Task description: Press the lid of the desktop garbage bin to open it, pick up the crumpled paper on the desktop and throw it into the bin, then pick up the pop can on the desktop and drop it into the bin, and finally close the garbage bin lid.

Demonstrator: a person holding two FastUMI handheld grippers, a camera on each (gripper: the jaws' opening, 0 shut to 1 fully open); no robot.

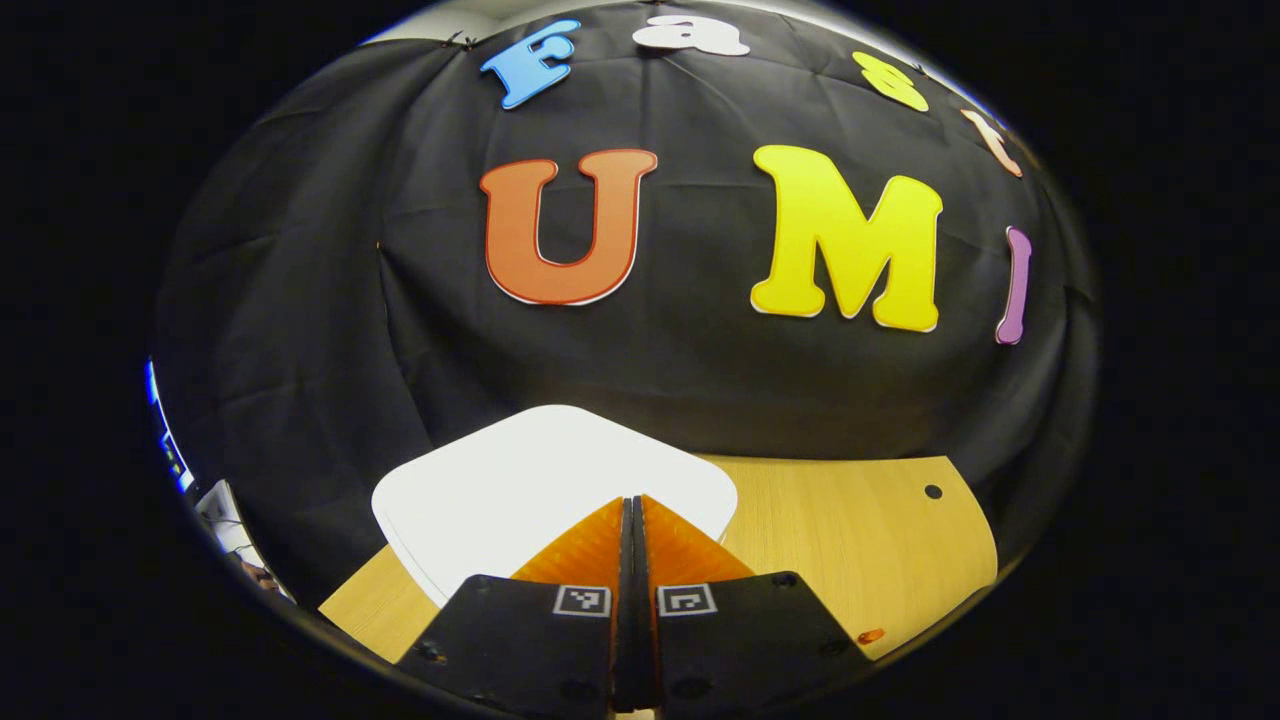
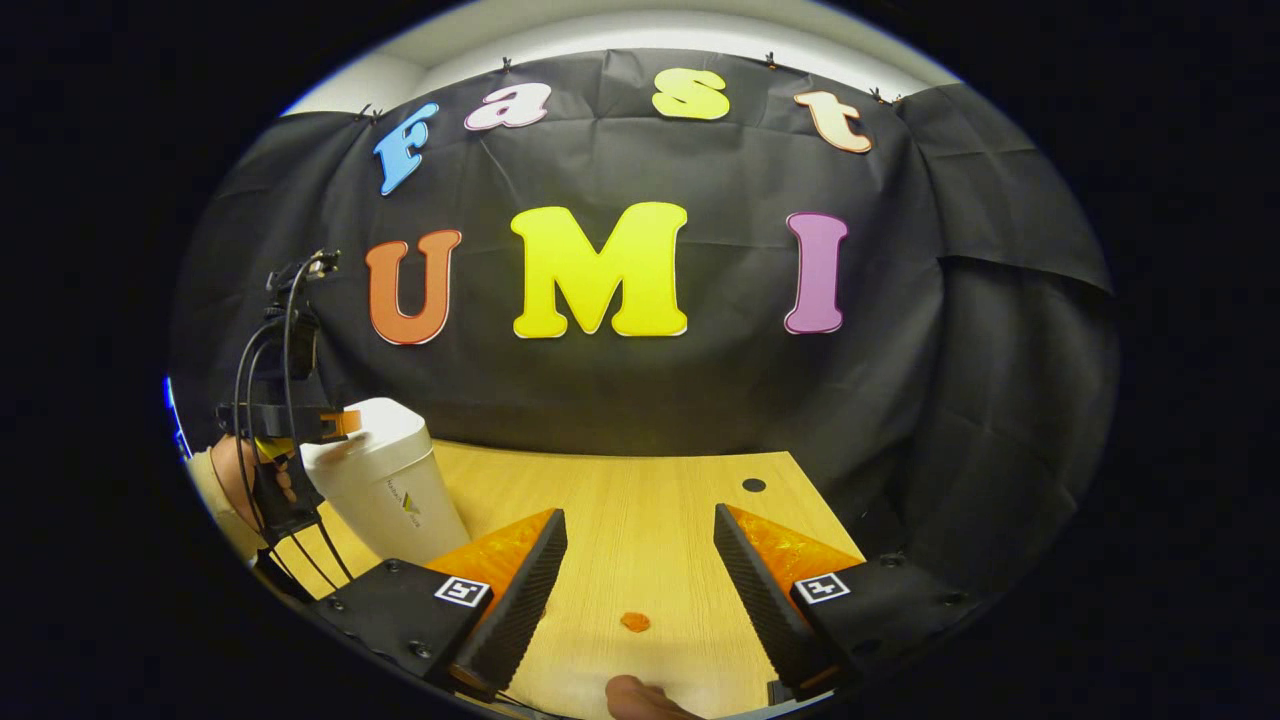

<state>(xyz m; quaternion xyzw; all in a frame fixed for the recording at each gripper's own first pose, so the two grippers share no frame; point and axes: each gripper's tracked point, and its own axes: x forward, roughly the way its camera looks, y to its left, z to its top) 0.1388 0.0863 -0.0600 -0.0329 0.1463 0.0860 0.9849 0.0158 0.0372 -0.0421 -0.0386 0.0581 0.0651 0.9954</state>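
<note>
- Over the bin, in the left gripper view, your left gripper [image 1: 634, 510] sat clenched with nothing between its fingers, tips poised above the white lid [image 1: 520, 480] near its front edge; whether they touched it, I could not tell.
- Lid lay flat and closed on the bin [image 2: 385, 480], which stood at the left of the desk [image 2: 640, 500] in the right gripper view.
- Your right gripper [image 2: 640, 545] was released, jaws wide apart and empty, low over bare wood well to the right of the bin.
- Between those jaws sat a small orange speck [image 2: 635, 621] on the desk; too small to name.
- A small dark hole [image 2: 753, 485] marked the desk's far right corner.
- Crumpled paper and pop can: I saw neither on the visible desk.
- My read: with the lid shut, the desk bare and your left gripper at the lid, you were either at the opening press or finishing the closing one. The absent litter leaned toward the end, but I could not confirm it was inside the bin.
</note>
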